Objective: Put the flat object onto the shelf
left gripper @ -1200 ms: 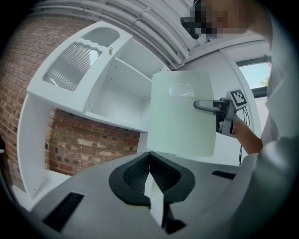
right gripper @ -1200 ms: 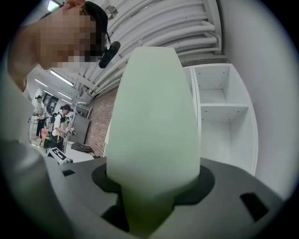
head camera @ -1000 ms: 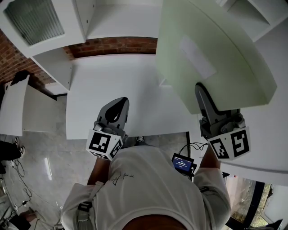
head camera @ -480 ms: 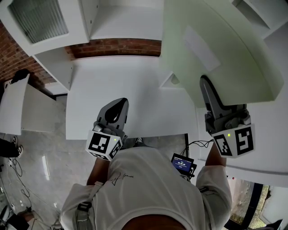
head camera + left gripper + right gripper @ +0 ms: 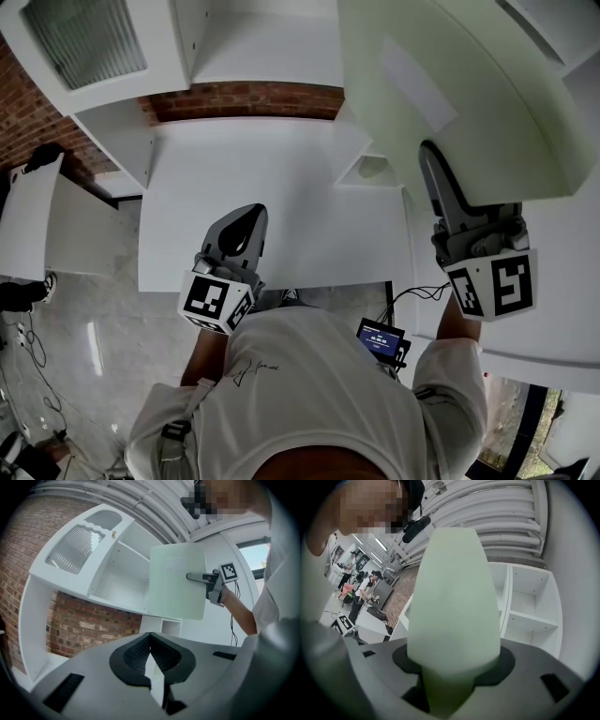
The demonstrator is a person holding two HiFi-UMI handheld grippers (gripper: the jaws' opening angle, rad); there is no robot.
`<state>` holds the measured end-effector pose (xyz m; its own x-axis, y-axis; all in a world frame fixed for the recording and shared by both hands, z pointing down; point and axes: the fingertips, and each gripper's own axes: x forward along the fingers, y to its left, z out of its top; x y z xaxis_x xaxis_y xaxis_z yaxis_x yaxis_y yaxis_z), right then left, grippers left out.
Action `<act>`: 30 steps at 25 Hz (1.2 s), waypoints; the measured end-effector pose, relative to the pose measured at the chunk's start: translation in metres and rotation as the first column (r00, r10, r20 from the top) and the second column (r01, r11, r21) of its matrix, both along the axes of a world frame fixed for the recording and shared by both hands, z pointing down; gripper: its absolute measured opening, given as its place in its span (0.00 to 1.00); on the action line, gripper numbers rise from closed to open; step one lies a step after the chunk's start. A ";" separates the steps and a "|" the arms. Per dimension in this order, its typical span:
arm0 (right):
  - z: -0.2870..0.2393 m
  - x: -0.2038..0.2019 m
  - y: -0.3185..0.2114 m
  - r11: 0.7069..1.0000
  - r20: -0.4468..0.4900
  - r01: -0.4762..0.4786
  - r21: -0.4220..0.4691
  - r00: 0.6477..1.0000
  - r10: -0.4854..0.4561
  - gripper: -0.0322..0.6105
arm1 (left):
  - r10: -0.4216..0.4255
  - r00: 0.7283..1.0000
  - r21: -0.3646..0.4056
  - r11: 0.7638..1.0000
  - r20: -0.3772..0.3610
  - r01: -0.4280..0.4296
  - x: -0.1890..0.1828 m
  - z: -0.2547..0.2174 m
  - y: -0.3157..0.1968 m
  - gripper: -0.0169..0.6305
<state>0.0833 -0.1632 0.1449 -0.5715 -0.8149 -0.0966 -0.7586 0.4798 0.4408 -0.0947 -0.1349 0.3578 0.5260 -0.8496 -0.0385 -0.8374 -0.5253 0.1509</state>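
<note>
The flat object is a pale green board (image 5: 441,94) with rounded corners. My right gripper (image 5: 437,183) is shut on its near edge and holds it up in front of the white shelf unit (image 5: 253,37). In the right gripper view the board (image 5: 454,602) fills the space between the jaws (image 5: 452,686), with open shelf compartments (image 5: 529,602) behind it to the right. The left gripper view shows the board (image 5: 176,583) raised beside the shelf (image 5: 117,578). My left gripper (image 5: 246,225) hangs over the desk's front edge, shut and empty (image 5: 151,665).
A white desk (image 5: 272,187) lies below the shelf, backed by a brick wall (image 5: 244,97). A cabinet door with ribbed glass (image 5: 84,42) stands open at top left. A small blue-screened device (image 5: 380,339) and cables hang by the desk's right front. People stand far off (image 5: 365,592).
My right gripper has carried the board a little to the right and away from me, uncovering a small cubby at the desk's back right. The left gripper has not moved.
</note>
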 end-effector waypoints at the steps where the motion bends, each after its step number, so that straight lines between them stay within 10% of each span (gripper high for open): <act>1: -0.001 -0.001 -0.001 1.000 -0.008 -0.003 0.007 1.000 0.003 0.47 | -0.001 1.000 0.000 1.000 0.000 0.001 0.000 0.000 0.000 0.05; 30: 0.004 -0.034 -0.036 0.978 -0.235 -0.079 0.195 0.964 0.125 0.47 | -0.007 1.000 0.002 1.000 0.013 0.007 0.005 0.000 -0.010 0.05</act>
<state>0.0493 -0.1992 0.1487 -0.5108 -0.8517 -0.1167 -0.6572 0.2994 0.6917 -0.0898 -0.1453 0.3583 0.5207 -0.8531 -0.0337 -0.8428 -0.5199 0.1392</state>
